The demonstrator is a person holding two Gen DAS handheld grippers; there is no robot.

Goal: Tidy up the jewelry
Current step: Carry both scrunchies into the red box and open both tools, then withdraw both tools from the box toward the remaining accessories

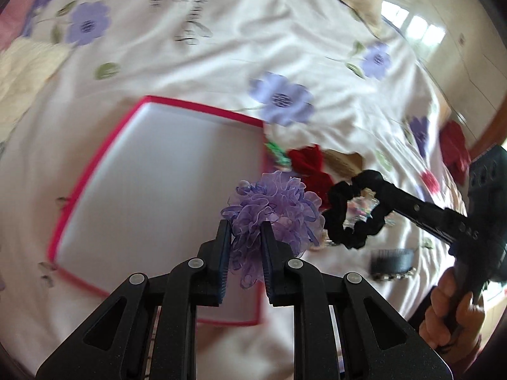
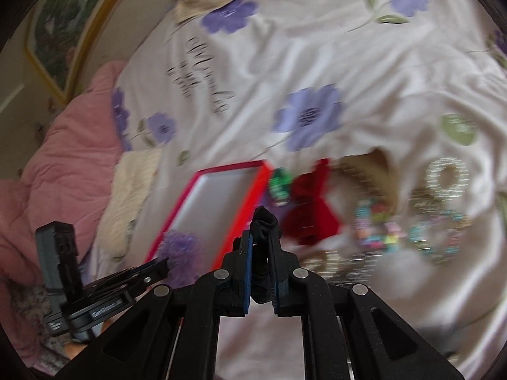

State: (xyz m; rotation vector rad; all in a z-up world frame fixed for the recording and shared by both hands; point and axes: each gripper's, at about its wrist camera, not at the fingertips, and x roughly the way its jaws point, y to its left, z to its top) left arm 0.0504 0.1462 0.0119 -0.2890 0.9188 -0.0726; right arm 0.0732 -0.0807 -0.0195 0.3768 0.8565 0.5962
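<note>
1. Left claw [image 1: 244, 247] is pinching a purple frilly scrunchie [image 1: 272, 209], both fingers pressed into its ruffles at lower centre of the left wrist view.
2. Right claw [image 2: 261, 253] is pinching a black scrunchie [image 2: 264, 218]; in the left wrist view that same loop hangs off its tip at centre right.
3. Both scrunchies are held above the bed [image 1: 317, 47], none resting on it as far as I can judge.
4. My target, I judge, is the red-rimmed tray [image 1: 202, 107], white inside and lying flat on the bed.
5. From the left claw the tray lies directly ahead and to the left of frame; its near right corner sits just under the fingers.
6. From the right claw the tray lies ahead and left, its long axis running up and to the right.
7. Left claw is nearer, so I would release there first.
8. Remaining jewelry, including a red bow [image 2: 309, 209] and blurred beaded pieces [image 2: 380, 224], lies right of the tray.
</note>
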